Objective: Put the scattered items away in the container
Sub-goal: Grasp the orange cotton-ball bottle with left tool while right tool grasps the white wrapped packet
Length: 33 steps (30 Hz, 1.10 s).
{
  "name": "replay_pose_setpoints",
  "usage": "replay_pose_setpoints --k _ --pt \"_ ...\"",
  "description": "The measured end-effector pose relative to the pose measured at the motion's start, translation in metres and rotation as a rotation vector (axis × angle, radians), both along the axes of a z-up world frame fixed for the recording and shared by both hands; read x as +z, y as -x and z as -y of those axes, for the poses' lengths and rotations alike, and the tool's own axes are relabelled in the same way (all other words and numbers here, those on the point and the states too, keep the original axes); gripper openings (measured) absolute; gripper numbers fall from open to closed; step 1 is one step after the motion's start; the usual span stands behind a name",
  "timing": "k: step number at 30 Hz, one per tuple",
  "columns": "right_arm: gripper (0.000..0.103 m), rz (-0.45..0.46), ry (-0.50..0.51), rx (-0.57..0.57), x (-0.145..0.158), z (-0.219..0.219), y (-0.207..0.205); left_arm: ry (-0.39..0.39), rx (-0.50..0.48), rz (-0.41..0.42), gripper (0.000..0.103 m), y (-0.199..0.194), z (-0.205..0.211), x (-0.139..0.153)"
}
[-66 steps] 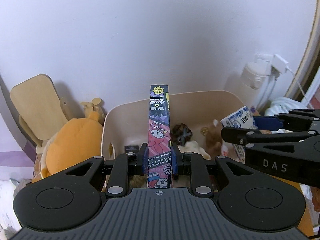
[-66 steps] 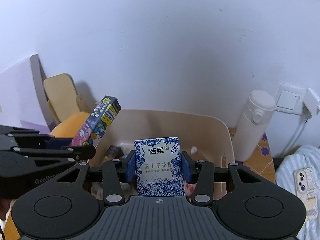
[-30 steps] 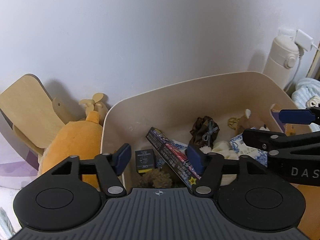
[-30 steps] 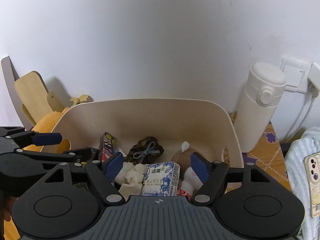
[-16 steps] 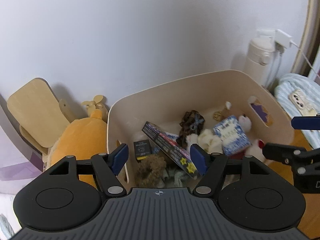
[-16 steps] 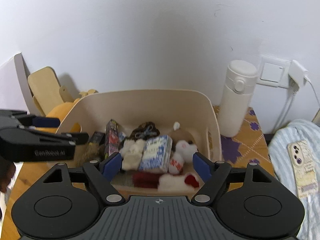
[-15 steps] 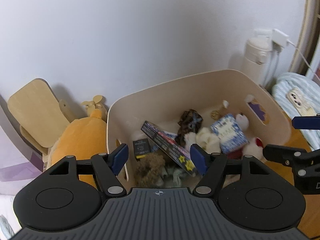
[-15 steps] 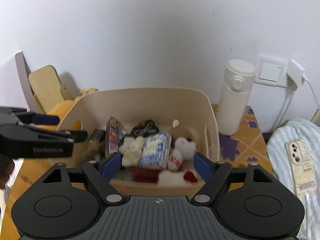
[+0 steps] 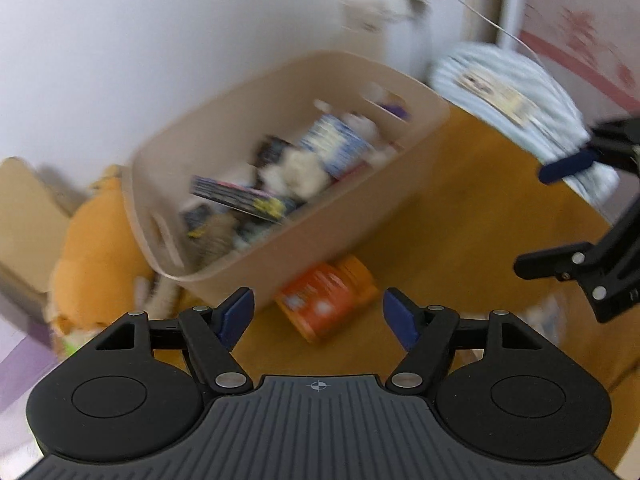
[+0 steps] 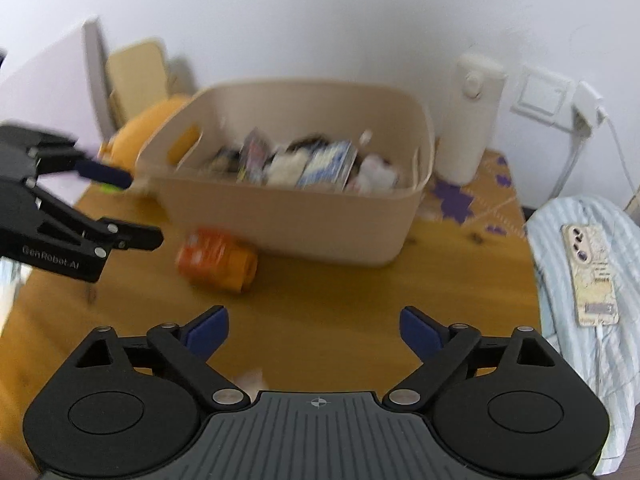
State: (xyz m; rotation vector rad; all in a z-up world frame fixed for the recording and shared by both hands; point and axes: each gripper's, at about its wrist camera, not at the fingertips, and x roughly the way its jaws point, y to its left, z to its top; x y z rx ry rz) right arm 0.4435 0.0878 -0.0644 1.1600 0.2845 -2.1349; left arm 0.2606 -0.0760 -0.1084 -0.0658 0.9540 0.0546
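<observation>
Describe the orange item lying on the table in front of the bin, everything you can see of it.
The orange item is a short, roughly cylindrical pack or canister lying on its side on the wooden table, just in front of the beige bin, near its front wall; contact cannot be told. It is orange-red with a paler orange end and a whitish patch of print, unreadable through blur. Its material is unclear. Neither hand-held gripper touches it: the left hand-held gripper is open just short of it.

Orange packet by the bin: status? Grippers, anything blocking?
Left gripper open, empty; right gripper open, empty. Orange packet lies on the table against the beige bin, not yet binned. Nothing in the way.
</observation>
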Motion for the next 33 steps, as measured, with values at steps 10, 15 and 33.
replay_pose_setpoints --k 10,15,33 --pt "0.094 0.113 -0.057 0.071 -0.038 -0.006 -0.023 -0.045 -0.167 -0.042 0.073 -0.015 0.015 -0.048" --pt "0.094 0.149 -0.072 0.08 -0.052 -0.006 -0.029 -0.162 -0.237 -0.025 0.073 -0.027 0.019 -0.056" --pt "0.094 0.21 -0.064 0.066 -0.069 -0.006 -0.026 -0.218 -0.276 -0.112 0.095 -0.039 0.019 -0.083"
